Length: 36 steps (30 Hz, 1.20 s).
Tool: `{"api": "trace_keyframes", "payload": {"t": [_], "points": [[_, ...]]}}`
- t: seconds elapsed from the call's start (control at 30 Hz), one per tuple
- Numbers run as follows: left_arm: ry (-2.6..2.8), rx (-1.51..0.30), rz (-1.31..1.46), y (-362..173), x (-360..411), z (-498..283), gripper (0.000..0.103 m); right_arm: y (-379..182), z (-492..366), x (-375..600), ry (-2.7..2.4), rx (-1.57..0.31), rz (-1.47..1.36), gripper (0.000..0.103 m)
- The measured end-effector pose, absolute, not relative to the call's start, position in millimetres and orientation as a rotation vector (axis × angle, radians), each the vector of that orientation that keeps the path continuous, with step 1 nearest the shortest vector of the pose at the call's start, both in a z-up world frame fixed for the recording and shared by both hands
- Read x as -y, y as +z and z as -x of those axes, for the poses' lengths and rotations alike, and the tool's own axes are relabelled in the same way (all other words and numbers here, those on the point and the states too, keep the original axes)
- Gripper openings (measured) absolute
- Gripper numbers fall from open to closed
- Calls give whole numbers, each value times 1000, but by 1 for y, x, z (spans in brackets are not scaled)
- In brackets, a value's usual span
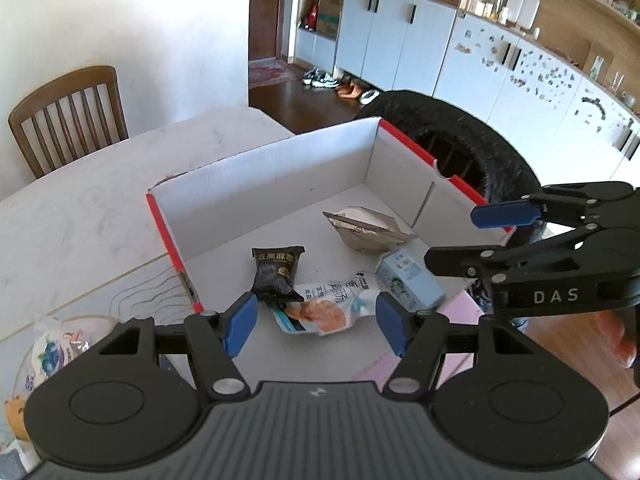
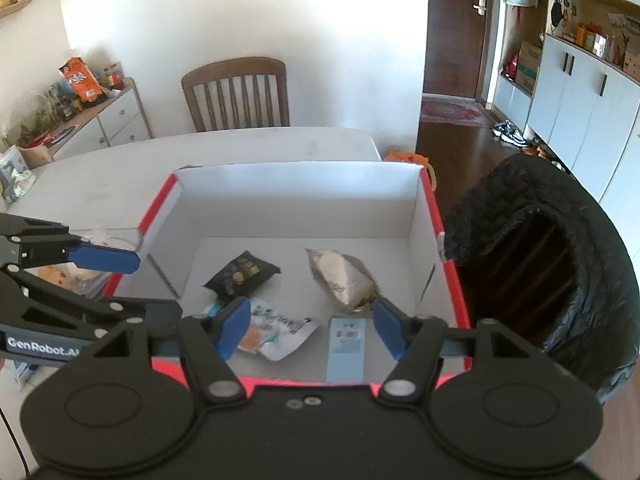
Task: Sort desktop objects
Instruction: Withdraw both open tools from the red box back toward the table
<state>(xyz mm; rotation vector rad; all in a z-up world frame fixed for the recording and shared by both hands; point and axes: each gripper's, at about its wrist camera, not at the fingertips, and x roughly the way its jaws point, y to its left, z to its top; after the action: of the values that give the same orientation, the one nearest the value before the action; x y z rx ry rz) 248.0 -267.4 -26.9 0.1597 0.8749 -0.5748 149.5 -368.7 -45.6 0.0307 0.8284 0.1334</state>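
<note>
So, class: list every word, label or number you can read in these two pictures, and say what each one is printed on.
"DAS": on the right gripper.
"GenRobot.AI", end partly cut off: on the left gripper.
Black packet, white pouch, blue carton: print too blurred to read.
Silver bag: nothing legible.
</note>
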Motion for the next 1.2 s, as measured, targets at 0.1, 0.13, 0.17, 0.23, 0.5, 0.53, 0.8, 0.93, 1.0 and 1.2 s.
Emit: {"api": "trace_keyframes", "payload": {"t": [0.1,0.13,0.17,0.23,0.5,0.53,0.8,0.93,1.0,1.2], "points": [[-581,-855,-154,-23,257,-237,64,-44,-140,360,155,-823,-27,71],[-580,-849,-152,-21,253,-234,64,-43,-137,357,157,-816,-24,75],[-576,-839,-150,-20,249,-230,65,-42,-133,354,160,-807,-20,77],[-565,-822,-149,-17,241,-224,66,-39,-126,348,165,-786,-18,80],[-556,-797,-99,-10,199,-206,76,-36,-102,318,166,-750,-8,83],[-554,-800,-97,-10,194,-204,78,-37,-100,313,166,-747,-11,85],[-541,-794,-50,-15,147,-192,94,-42,-86,270,152,-732,-18,87],[-528,-778,-44,-19,119,-185,103,-47,-79,245,149,-729,-28,90],[-516,-773,-44,-21,105,-181,103,-50,-76,232,150,-729,-34,91],[-461,-770,-54,-28,60,-175,103,-62,-70,188,153,-736,-12,92]]}}
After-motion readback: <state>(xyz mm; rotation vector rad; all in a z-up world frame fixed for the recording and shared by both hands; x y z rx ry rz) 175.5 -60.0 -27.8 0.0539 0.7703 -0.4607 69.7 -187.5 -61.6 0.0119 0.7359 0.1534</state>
